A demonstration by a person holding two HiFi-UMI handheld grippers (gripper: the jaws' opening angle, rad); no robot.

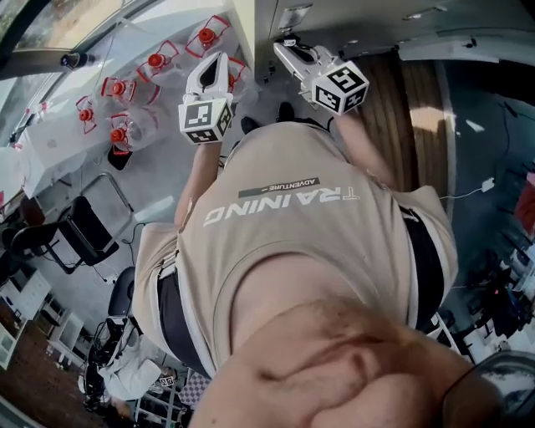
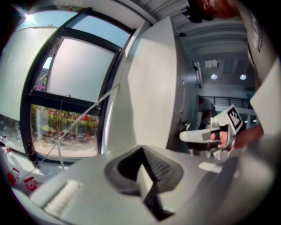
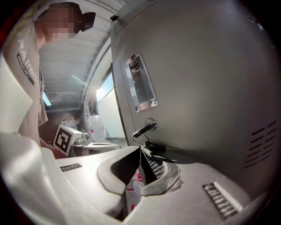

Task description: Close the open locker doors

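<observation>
A grey locker door (image 3: pixel 197 88) fills the right gripper view, with a label holder (image 3: pixel 141 83) and a key in its lock (image 3: pixel 148 127). My right gripper (image 3: pixel 141 159) is shut, empty, its tips just below and close to that key. In the head view the right gripper (image 1: pixel 287 50) points at the lockers (image 1: pixel 351 25) along the top. The left gripper (image 1: pixel 217 67) is held up beside it, to the left. In the left gripper view, the left gripper (image 2: pixel 147 169) is shut on nothing, facing a pale open door panel (image 2: pixel 151 83) seen nearly edge-on.
Several water jugs with red caps (image 1: pixel 155 63) stand on the floor at upper left. A black chair (image 1: pixel 79 234) is at left, and another person (image 1: pixel 125 372) at lower left. A large window (image 2: pixel 74 74) lies beyond the locker. My tan shirt (image 1: pixel 292 217) hides the floor below.
</observation>
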